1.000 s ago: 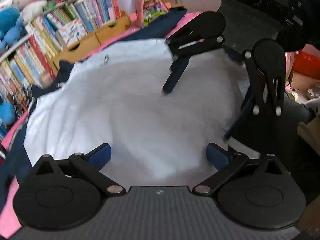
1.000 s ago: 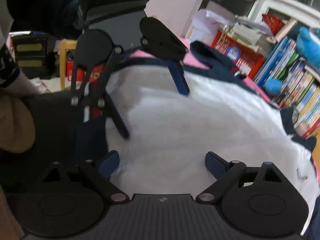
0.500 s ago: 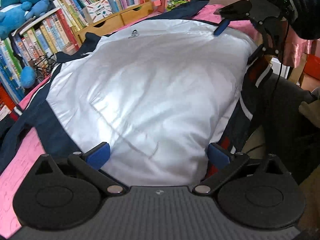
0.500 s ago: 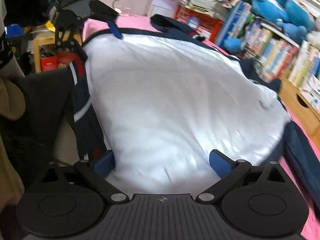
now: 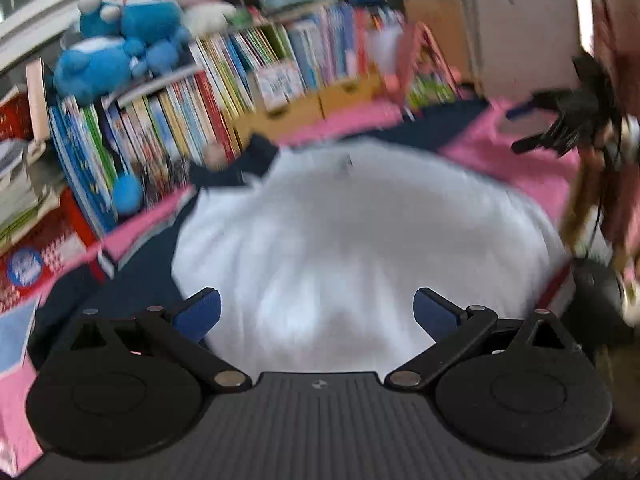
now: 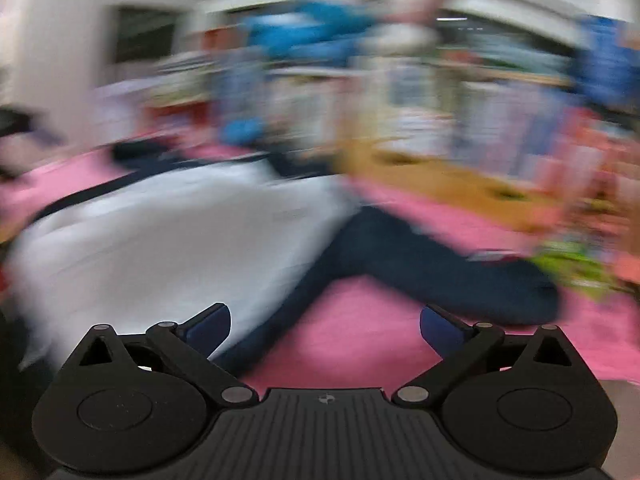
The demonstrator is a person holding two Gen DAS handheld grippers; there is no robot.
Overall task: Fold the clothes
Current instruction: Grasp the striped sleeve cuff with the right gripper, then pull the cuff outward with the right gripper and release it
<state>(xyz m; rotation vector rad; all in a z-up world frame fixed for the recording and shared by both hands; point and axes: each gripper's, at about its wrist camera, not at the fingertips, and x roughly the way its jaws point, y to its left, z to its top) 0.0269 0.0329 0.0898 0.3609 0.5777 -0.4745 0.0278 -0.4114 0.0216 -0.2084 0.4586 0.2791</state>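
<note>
We are looking down both tools and everything is smeared with blur, the right wrist view worst of all. Our left gripper [image 5: 316,312] hovers low over the white body of the jacket [image 5: 360,240], jaws spread wide with nothing between the blue pads [image 5: 198,314]. The jacket lies flat on the pink surface [image 5: 532,168], its navy collar [image 5: 240,164] at the far side near the bookshelf [image 5: 200,120], where blue and pink plush toys [image 5: 120,52] sit on top. Off at the far right we catch our right gripper [image 5: 560,128] held up above the pink, too blurred to read there. From its own camera, though, the right gripper [image 6: 325,328] has its jaws spread and empty, aimed over bare pink surface [image 6: 352,332], with the jacket's white panel [image 6: 160,240] to the left and a navy sleeve [image 6: 440,268] running away to the right.
</note>
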